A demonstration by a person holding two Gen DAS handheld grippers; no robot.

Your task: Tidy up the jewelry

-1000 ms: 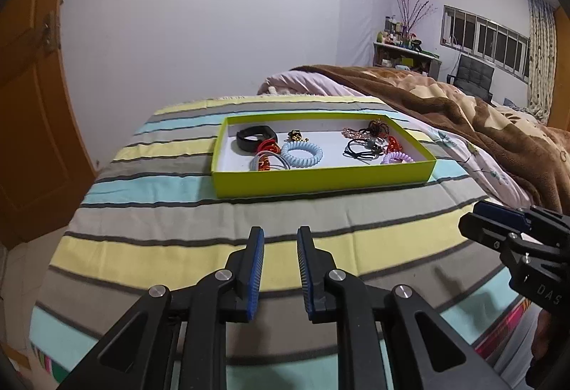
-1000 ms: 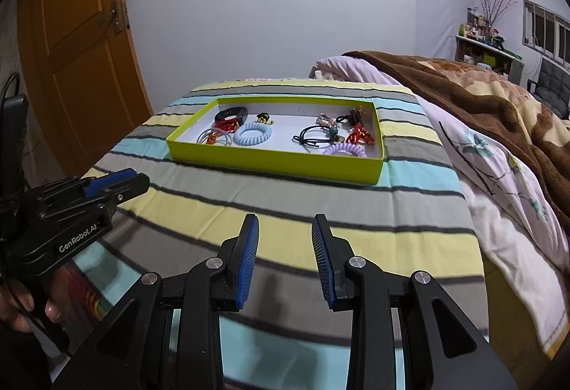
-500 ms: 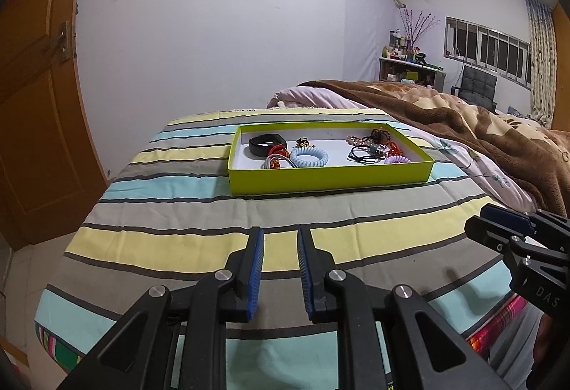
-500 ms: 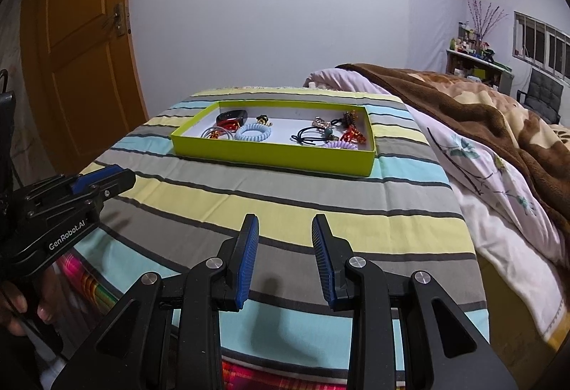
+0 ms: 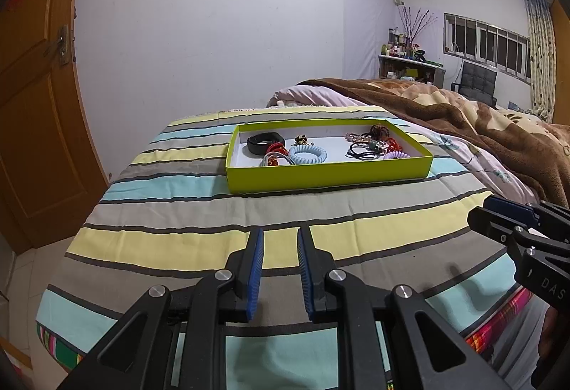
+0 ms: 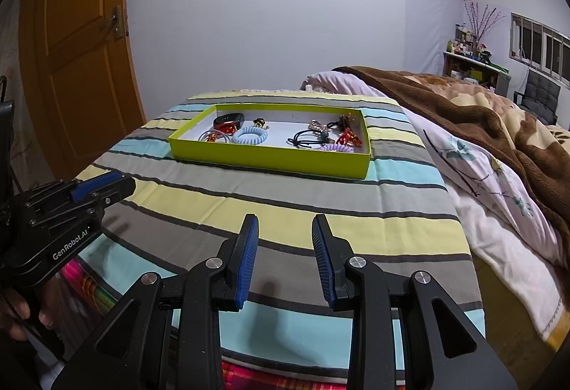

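A lime-green tray rests on the striped bedspread and holds jewelry and hair ties. Inside lie a black band, a light blue spiral tie, black elastic ties, a purple spiral tie and red beaded pieces. My left gripper hovers open over the bedspread, well short of the tray, with nothing between its blue pads. My right gripper also stands open and empty, near the bed's front edge.
The striped bedspread drops off at the left and front edges. A brown blanket and floral sheet lie to the right. A wooden door stands at left. A shelf, chair and window are at the far right.
Both views have tilted up and pulled back a little, so the tray looks smaller and farther. Both grippers stay open as before.
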